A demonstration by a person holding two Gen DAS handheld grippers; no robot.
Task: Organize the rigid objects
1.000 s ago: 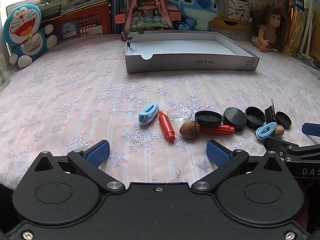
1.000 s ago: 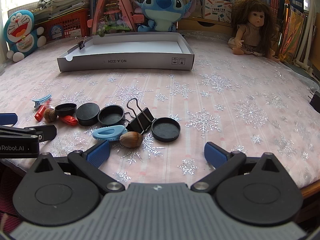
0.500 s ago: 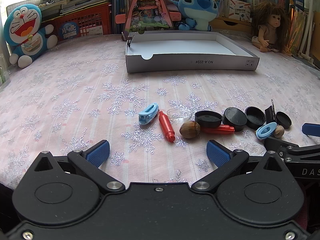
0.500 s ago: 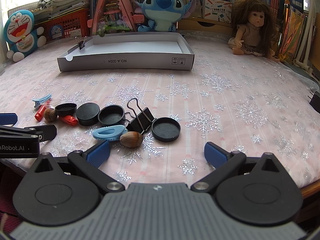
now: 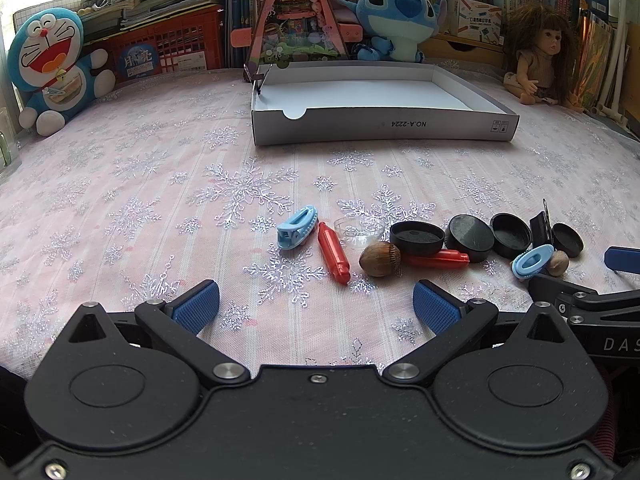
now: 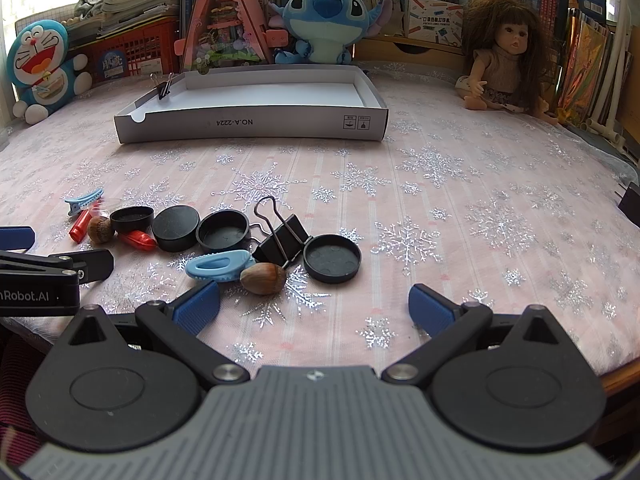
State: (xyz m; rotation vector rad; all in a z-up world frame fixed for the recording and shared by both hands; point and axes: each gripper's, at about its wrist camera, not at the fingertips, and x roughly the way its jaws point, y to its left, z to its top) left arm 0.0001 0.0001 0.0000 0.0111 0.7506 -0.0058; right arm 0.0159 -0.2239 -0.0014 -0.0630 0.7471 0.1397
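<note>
Lot, left to right, on the pink snowflake-print cloth (image 5: 120, 184), centre to right of the left wrist frame.

- Light-blue plastic hair clip (image 5: 297, 227): light, stiff; take across its narrow sides.
- Red plastic cylinder (image 5: 333, 253): smooth, likely to roll; grip across mid-length.
- Clear shallow plastic cup (image 5: 359, 231): thin, probably crushable.
- Brown hazelnut (image 5: 379, 259): hard, round, slippery; touches a second red piece (image 5: 440, 258).
- Black round lids (image 6: 224, 231), crowded together: light, stiff; take by the rim.
- Black metal binder clip (image 6: 282, 240): take by the body, between lids.

Destination, judged: white cardboard tray (image 5: 380, 126), upper centre, well apart.

Left gripper (image 5: 316, 306): jaws wide, empty. Right gripper (image 6: 314, 306): jaws wide, empty.

Crowding is the main obstacle.
</note>
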